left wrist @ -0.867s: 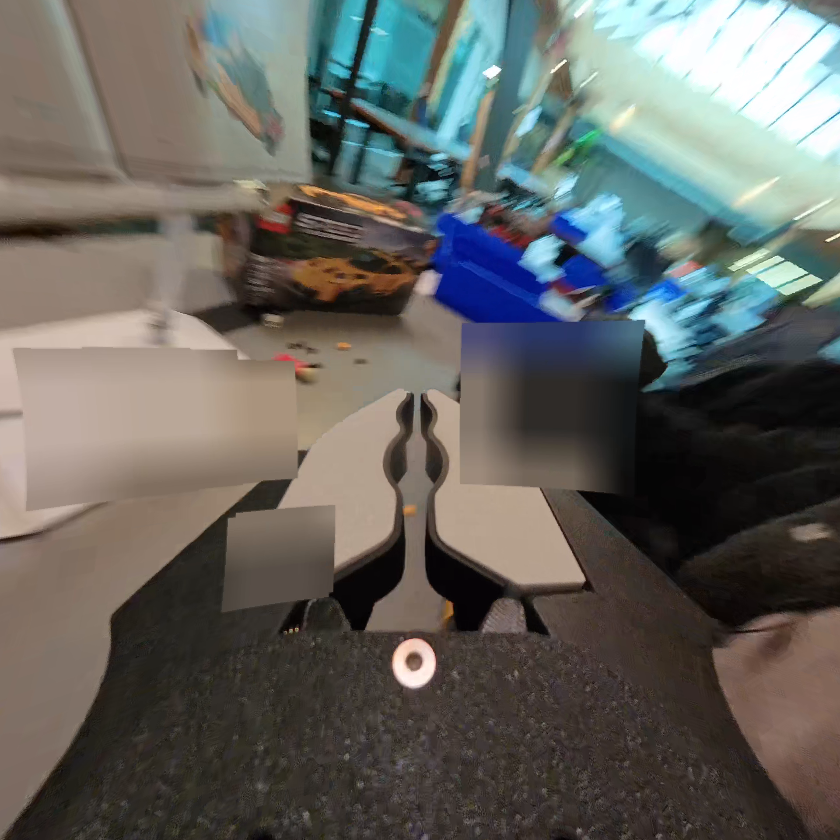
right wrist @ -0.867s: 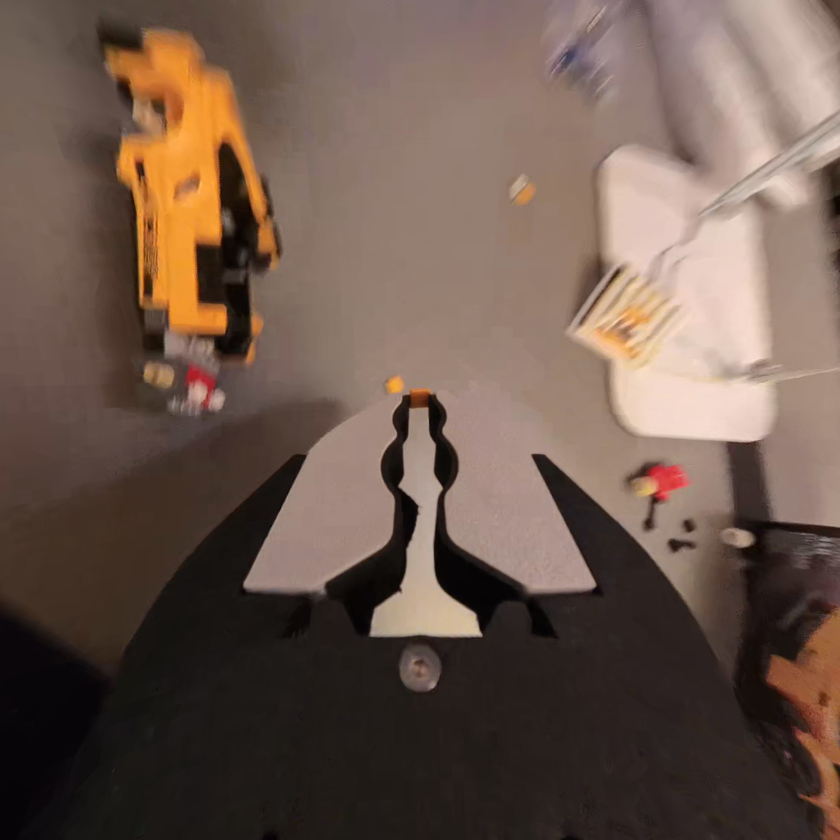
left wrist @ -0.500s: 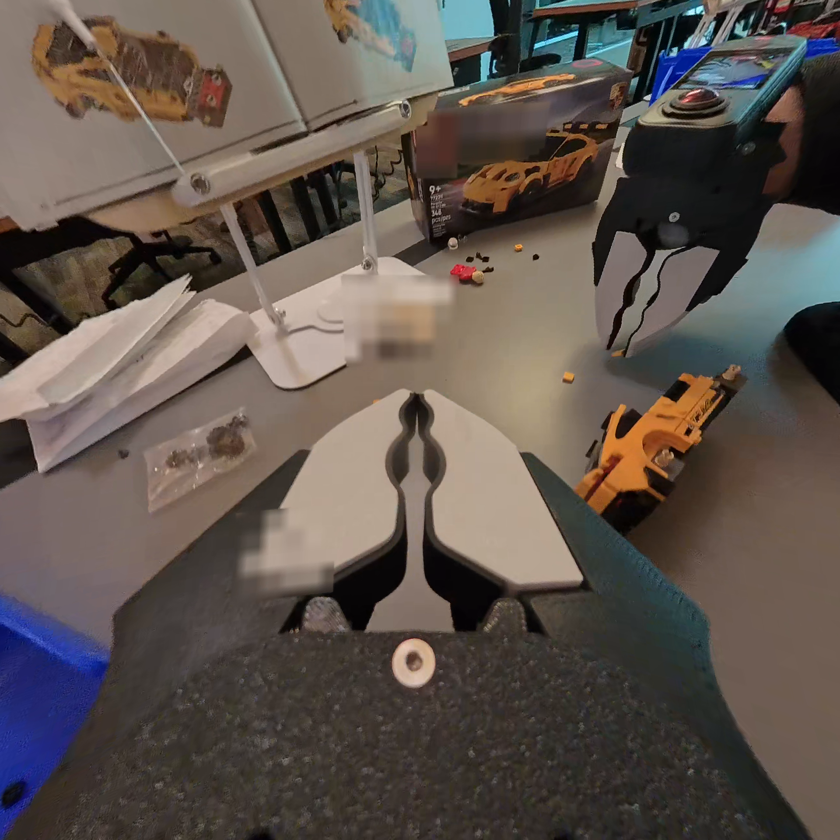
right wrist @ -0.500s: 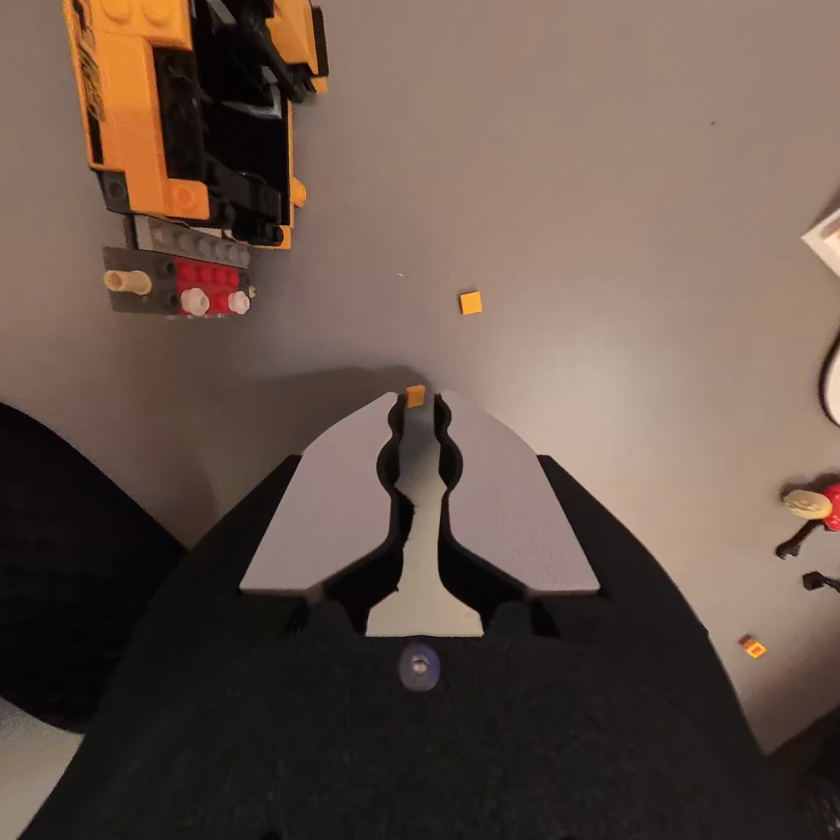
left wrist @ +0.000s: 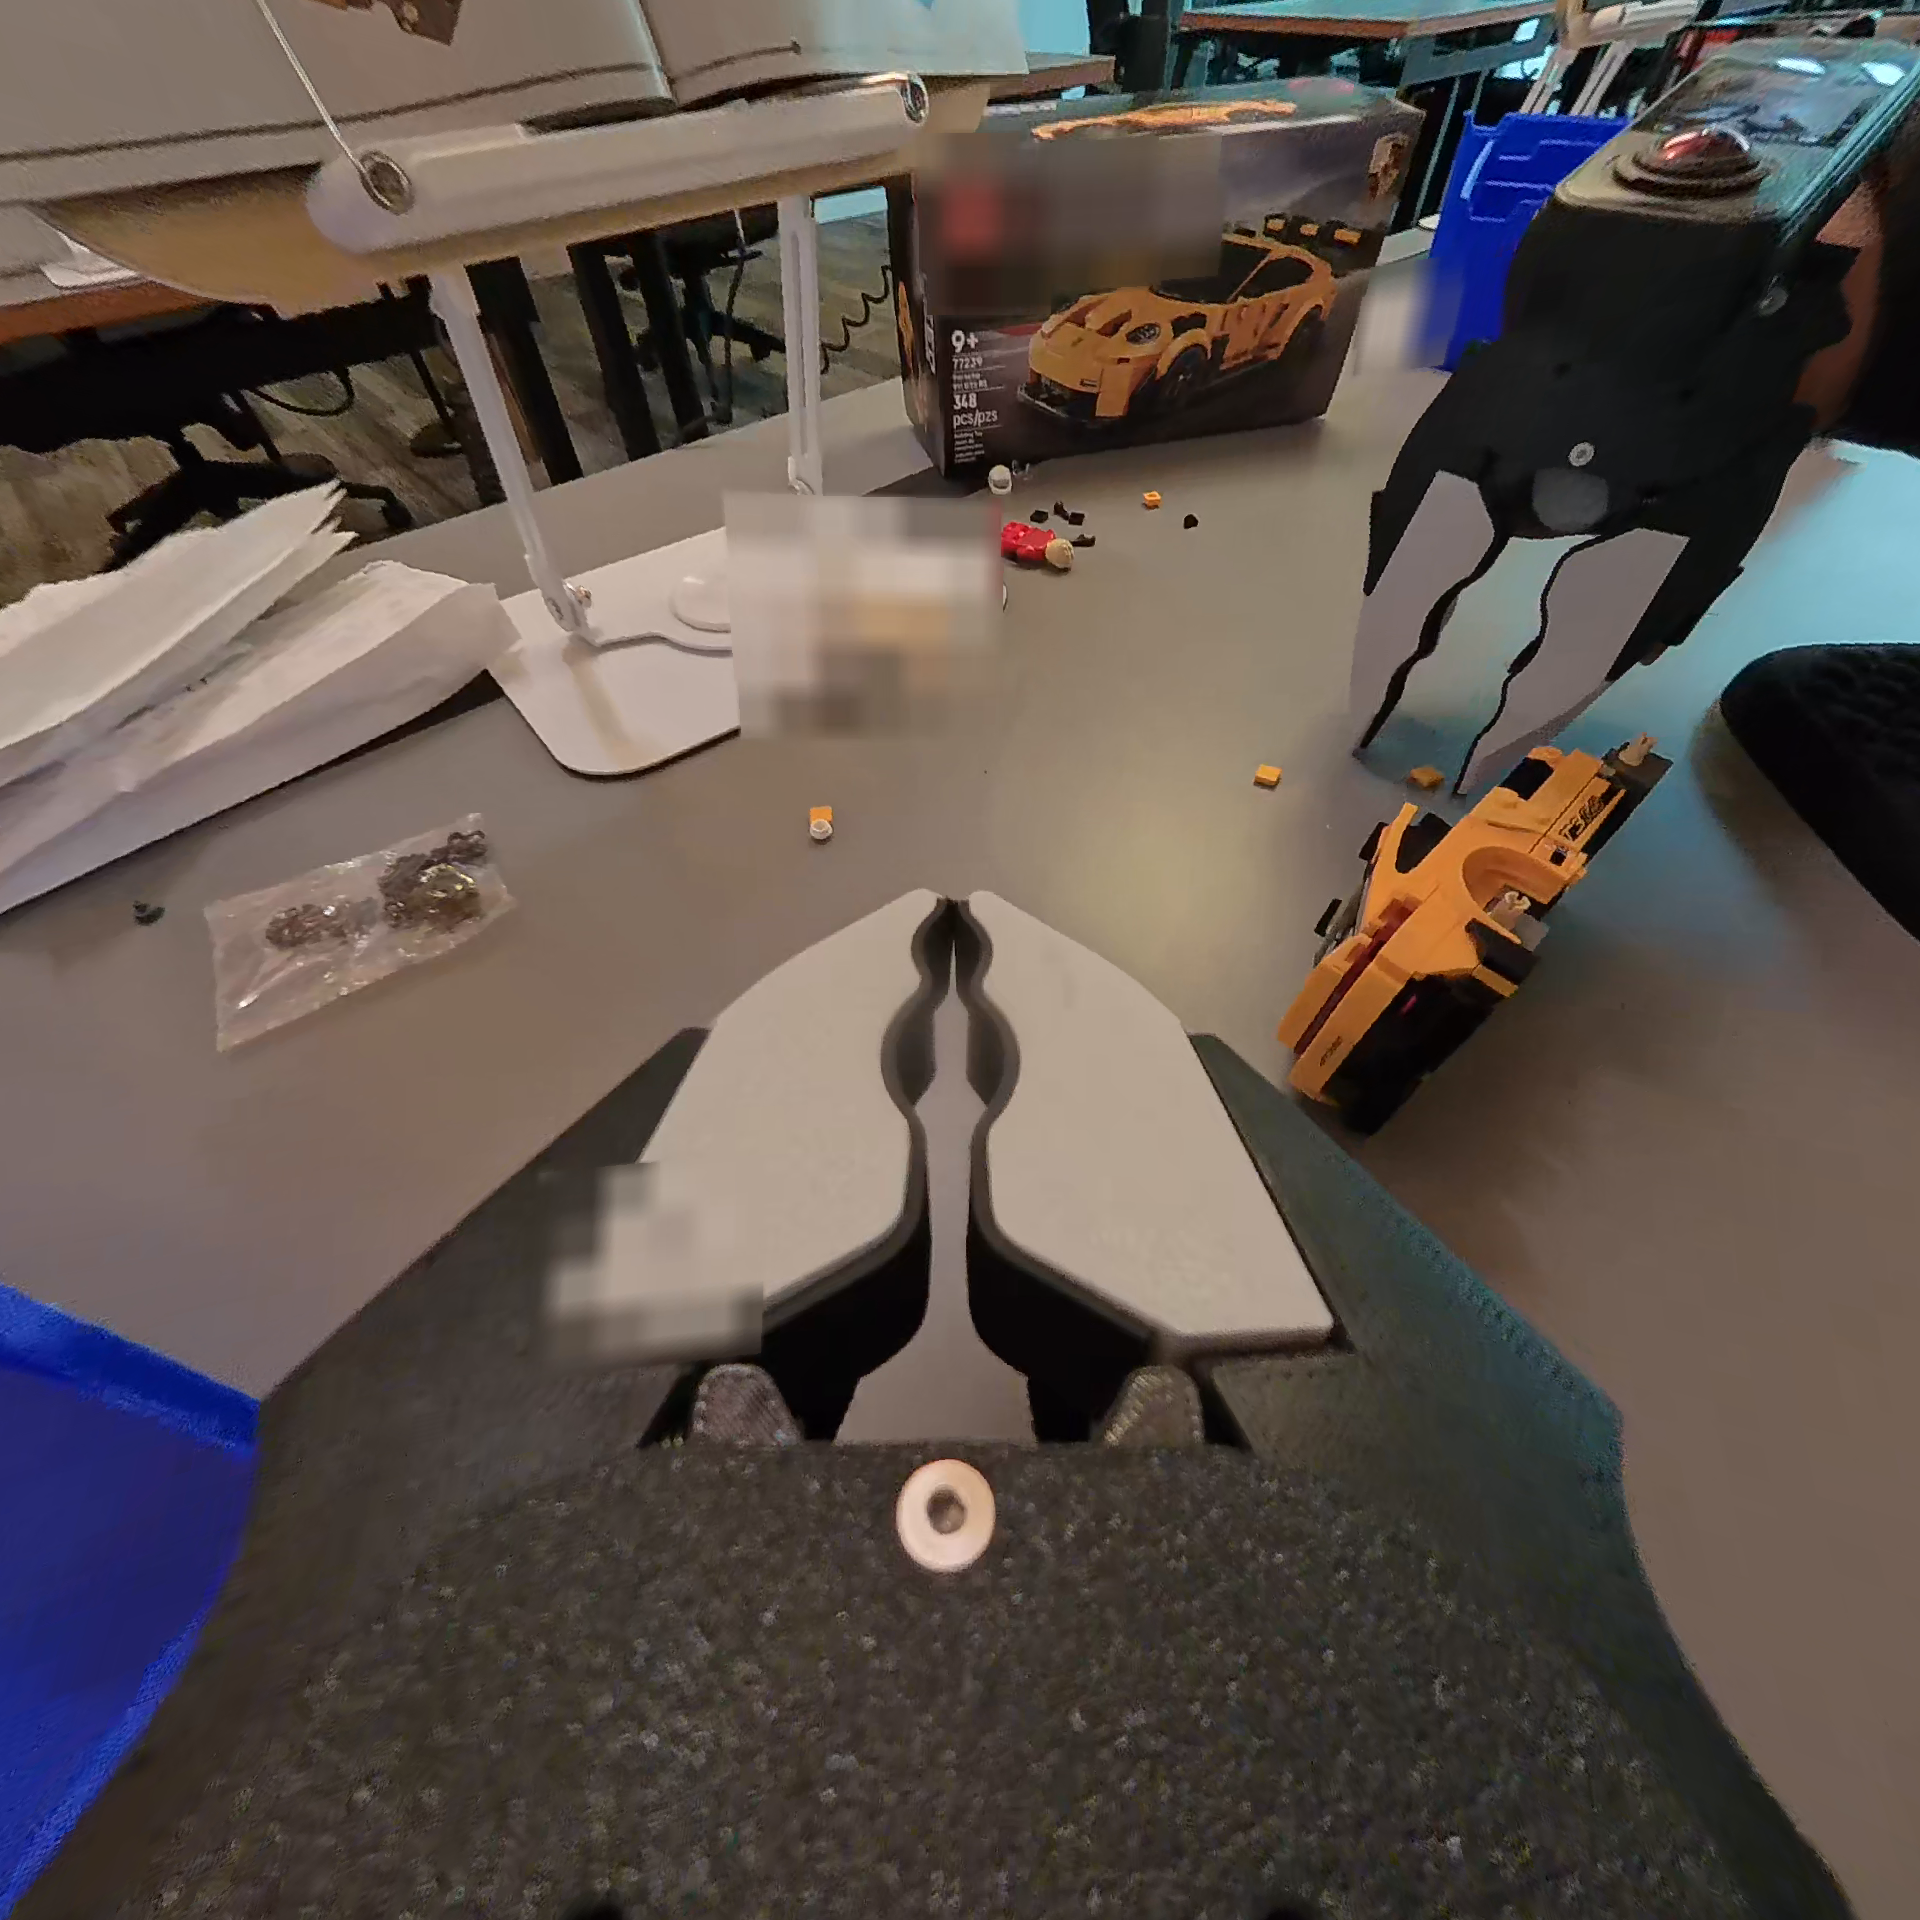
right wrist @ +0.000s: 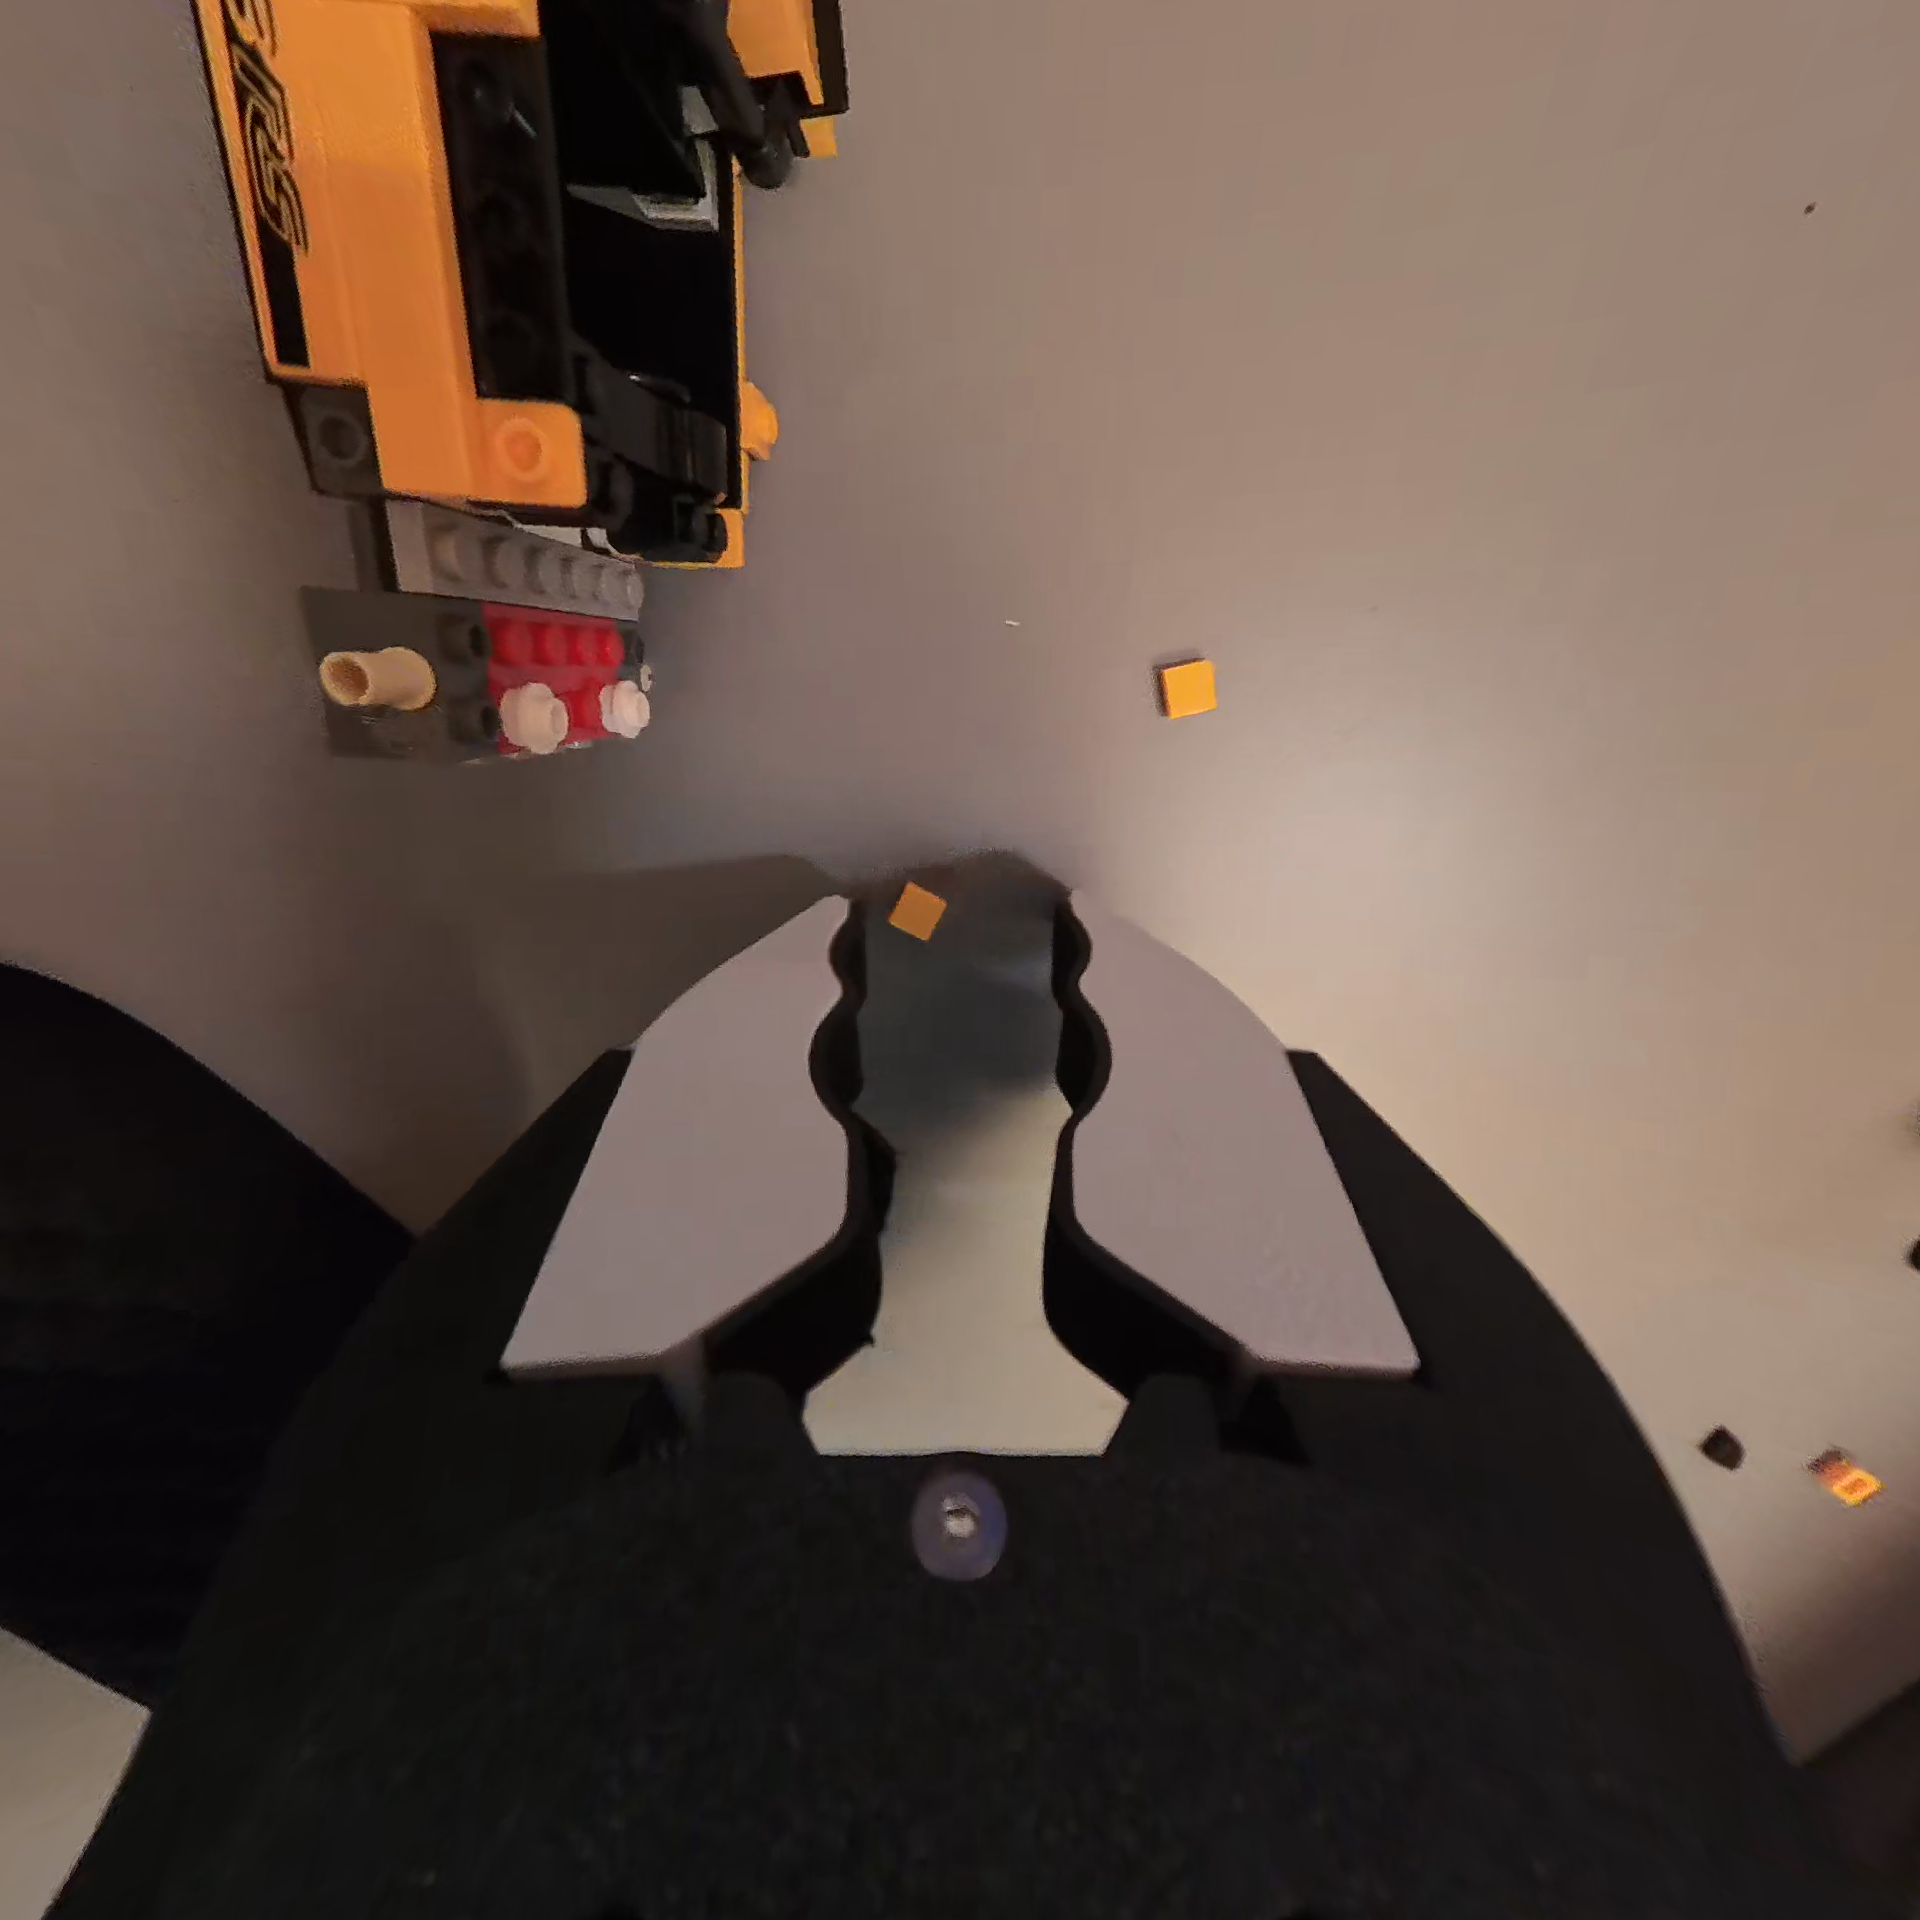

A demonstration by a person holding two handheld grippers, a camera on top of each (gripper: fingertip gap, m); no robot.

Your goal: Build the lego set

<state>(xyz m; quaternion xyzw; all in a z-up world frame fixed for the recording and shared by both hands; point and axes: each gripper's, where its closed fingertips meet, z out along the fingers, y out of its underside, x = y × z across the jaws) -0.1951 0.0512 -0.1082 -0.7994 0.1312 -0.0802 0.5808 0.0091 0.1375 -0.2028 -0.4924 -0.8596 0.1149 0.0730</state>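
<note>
The left gripper (left wrist: 951, 906) has its fingers pressed together on nothing, above the gray table (left wrist: 1039, 727), with a bag of tiny dark parts (left wrist: 353, 920) at 10 o'clock and a white stand (left wrist: 613, 686) at 11. The right gripper (right wrist: 951, 914) is spread wide, pointing down over a small orange tile (right wrist: 916, 911) that lies loose by its left finger. A second orange tile (right wrist: 1185, 688) sits at 1 o'clock, and the half-built orange toy car (right wrist: 499, 291) at 11.

Black speckled tongs (left wrist: 951, 906), grey wavy-edged fingers (left wrist: 1091, 1122), silver centre screw (left wrist: 943, 1513)
</note>
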